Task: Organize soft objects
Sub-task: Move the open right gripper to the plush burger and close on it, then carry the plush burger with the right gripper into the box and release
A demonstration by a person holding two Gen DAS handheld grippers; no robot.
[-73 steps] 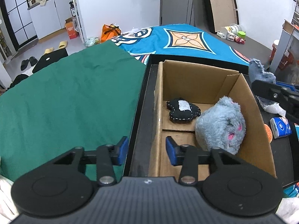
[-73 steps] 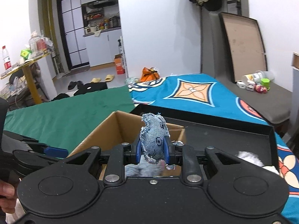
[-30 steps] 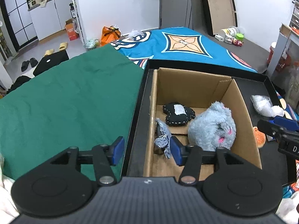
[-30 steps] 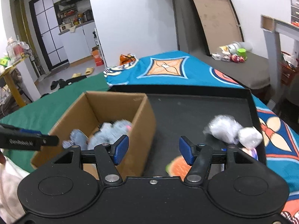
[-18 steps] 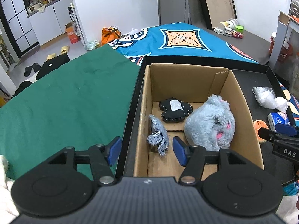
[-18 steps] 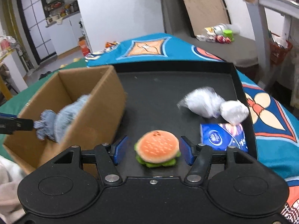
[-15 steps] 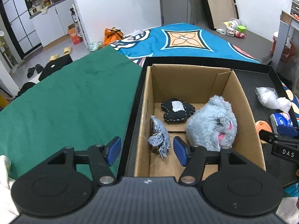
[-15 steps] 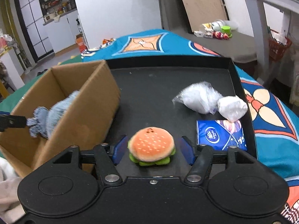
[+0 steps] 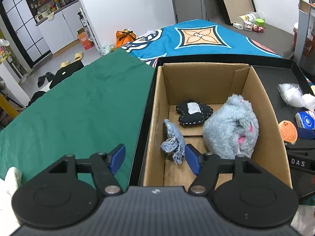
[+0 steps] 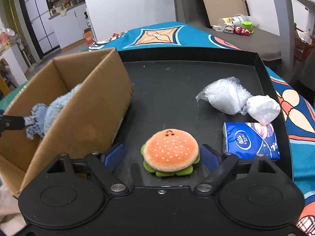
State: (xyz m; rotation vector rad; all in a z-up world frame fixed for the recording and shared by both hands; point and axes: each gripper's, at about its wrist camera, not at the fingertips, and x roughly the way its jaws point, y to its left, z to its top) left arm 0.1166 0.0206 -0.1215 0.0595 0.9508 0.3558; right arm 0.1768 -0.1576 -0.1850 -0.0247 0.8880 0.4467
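Here the right gripper stood spread wide around the plush burger on the black tray, not clamping it. The left gripper hung open at the cardboard box, empty.

The left claw is a matte black plastic assembly: two round disc housings flank a ribbed central block, with angular linkage arms fixed by silver screws. Its fingers end in flat blue pads. The right claw is built the same way, with black discs, silver screw heads and blue-faced fingers, plus a small screw at the centre of its body. Seen from the left camera, its black side arm bears the white letters "DAS".
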